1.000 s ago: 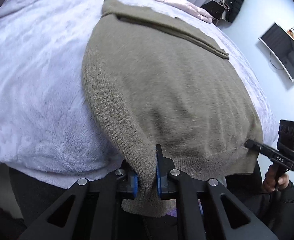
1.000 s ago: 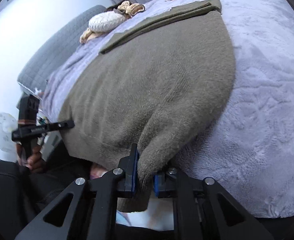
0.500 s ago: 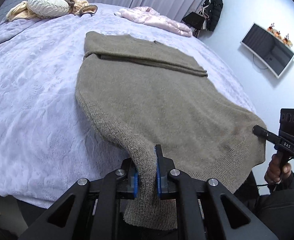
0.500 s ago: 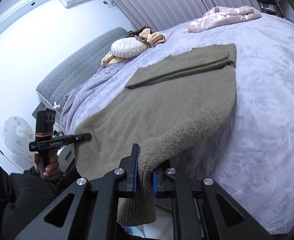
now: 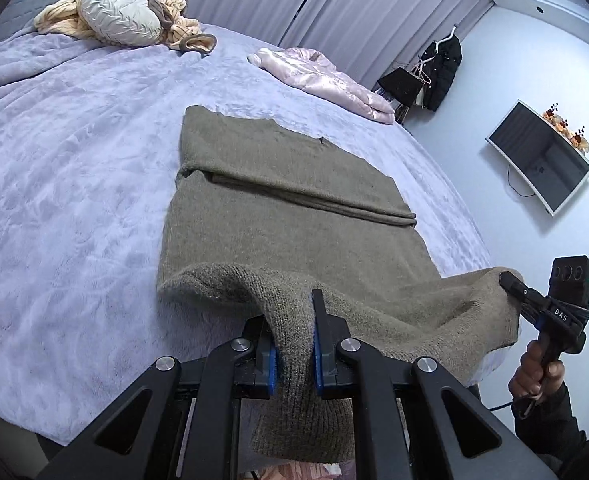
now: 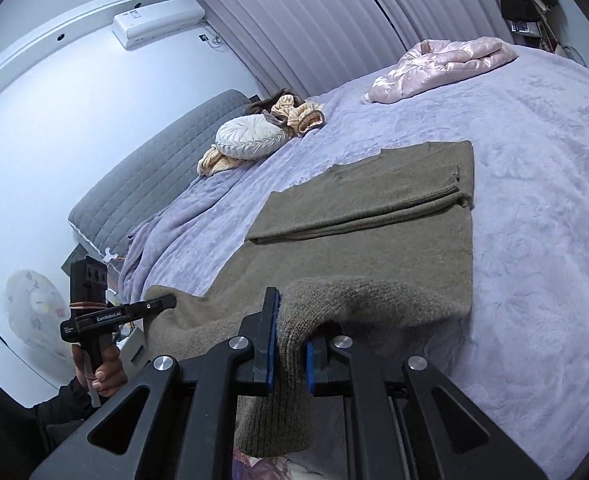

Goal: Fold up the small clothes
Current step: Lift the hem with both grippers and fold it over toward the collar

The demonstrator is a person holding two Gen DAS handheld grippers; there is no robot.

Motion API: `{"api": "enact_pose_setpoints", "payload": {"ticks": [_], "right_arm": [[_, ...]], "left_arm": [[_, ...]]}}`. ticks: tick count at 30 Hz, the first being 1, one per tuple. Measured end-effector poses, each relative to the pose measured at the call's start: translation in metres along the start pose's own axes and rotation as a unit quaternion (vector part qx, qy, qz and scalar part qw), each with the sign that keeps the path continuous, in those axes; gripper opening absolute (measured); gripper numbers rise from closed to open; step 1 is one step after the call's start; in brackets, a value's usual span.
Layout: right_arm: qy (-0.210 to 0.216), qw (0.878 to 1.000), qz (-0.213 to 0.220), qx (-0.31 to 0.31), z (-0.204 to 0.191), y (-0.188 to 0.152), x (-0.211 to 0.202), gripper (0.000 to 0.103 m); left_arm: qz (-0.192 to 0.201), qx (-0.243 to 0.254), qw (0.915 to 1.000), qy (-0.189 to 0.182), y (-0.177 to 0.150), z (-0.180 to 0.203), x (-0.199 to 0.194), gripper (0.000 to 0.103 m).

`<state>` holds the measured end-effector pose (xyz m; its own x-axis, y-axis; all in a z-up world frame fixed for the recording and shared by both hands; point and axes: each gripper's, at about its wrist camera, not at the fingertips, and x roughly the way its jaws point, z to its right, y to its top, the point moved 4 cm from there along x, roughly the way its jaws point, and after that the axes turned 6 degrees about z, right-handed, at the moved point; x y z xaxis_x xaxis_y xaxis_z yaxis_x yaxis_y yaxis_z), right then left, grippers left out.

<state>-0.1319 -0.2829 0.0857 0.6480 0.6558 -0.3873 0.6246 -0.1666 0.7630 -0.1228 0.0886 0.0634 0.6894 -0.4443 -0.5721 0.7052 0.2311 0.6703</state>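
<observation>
An olive-brown knit sweater (image 5: 286, 208) lies flat on the lilac bed, its far part folded over into a band. It also shows in the right wrist view (image 6: 374, 232). My left gripper (image 5: 293, 344) is shut on the sweater's near left hem corner, lifted above the bed. My right gripper (image 6: 289, 344) is shut on the near right hem corner, also lifted. Each gripper shows in the other's view: the right one (image 5: 512, 282) at the sweater's edge, the left one (image 6: 166, 303) likewise. The hem hangs between them.
The lilac fleece bedspread (image 5: 66, 200) covers the bed. A pink satin jacket (image 5: 322, 76) lies at the far side. A round white cushion (image 5: 122, 20) and beige clothes sit by the grey headboard (image 6: 154, 176). A wall screen (image 5: 542, 156) hangs to the right.
Both grippers have lifted the sweater's near hem up from the bed edge and carried it forward over the body. The hem now curls over the lying part.
</observation>
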Motion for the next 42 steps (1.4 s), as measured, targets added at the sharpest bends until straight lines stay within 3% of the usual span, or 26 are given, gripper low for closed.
{"api": "enact_pose_setpoints", "payload": {"ticks": [11,26,42], "right_arm": [[-0.021,0.999,0.021,-0.016,-0.003,0.051,0.018,0.012],[-0.068,0.997,0.026,0.014,0.023,0.099,0.061,0.012],[-0.124,0.992,0.001,0.032,0.049,0.127,0.113,0.012]], "left_arm": [[0.007,0.011,0.9996,0.024,0.06,0.015,0.027,0.014],[0.023,-0.038,0.9979,0.047,0.11,-0.003,0.053,0.014],[0.012,0.005,0.9909,0.134,0.13,0.004,0.092,0.014]]}}
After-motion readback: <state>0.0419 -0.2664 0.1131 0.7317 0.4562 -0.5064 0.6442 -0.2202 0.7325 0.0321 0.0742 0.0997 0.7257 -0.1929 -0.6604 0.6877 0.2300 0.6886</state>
